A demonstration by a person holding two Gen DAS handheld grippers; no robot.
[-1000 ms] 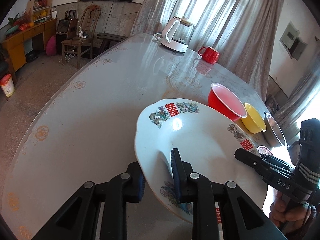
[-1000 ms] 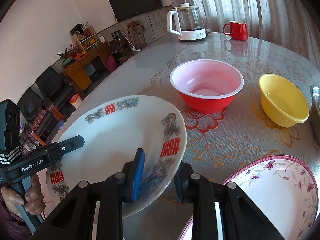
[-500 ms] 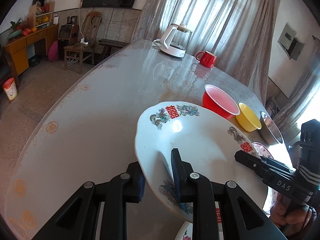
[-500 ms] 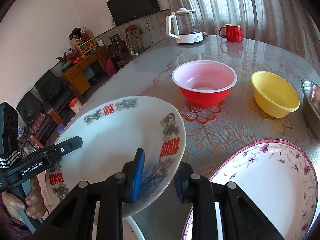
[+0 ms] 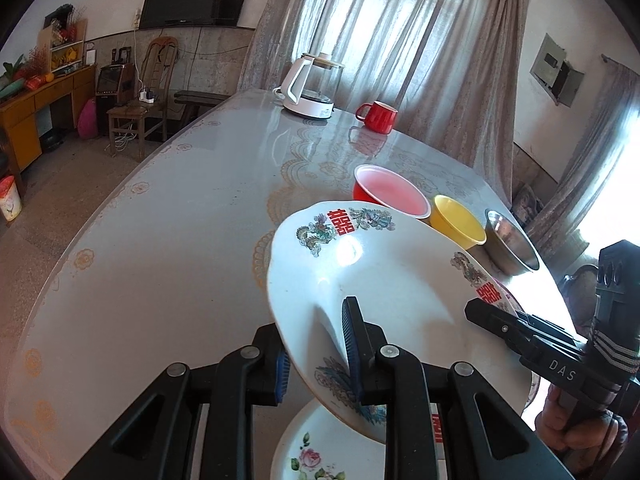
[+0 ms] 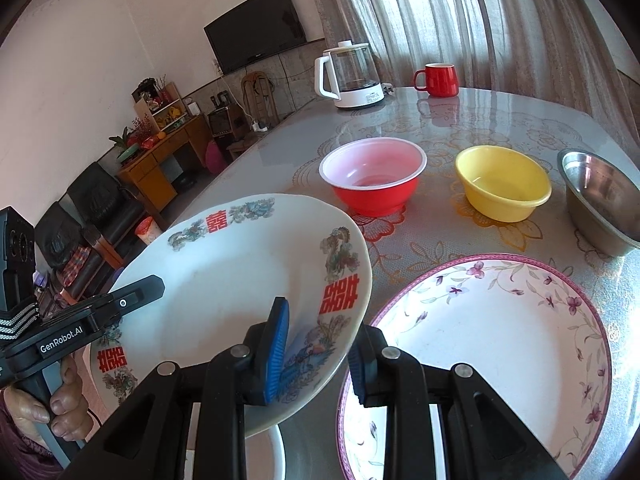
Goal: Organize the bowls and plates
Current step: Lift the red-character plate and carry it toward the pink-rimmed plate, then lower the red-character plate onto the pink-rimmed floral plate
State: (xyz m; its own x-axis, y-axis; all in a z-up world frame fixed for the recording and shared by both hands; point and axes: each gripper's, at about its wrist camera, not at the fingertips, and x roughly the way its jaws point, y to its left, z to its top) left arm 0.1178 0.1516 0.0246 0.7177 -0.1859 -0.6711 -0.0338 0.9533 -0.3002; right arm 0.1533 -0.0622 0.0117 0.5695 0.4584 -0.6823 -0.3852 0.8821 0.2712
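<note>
Both grippers [image 5: 316, 354] [image 6: 318, 354] clamping empty dragon plate [image 6: 224, 280]

White plate [image 6: 240, 280] with red characters; red bowl [image 6: 372, 176], yellow bowl [image 6: 502, 184].

Rose-patterned plate [image 5: 308, 454] mostly hidden under the dragon plate [image 5: 384, 280], perhaps overlapping; steel bowl [image 6: 604, 196] edge-cropped.

Both wrist cams close, angled down; share plate [image 5: 384, 280], table [image 5: 160, 240].
</note>
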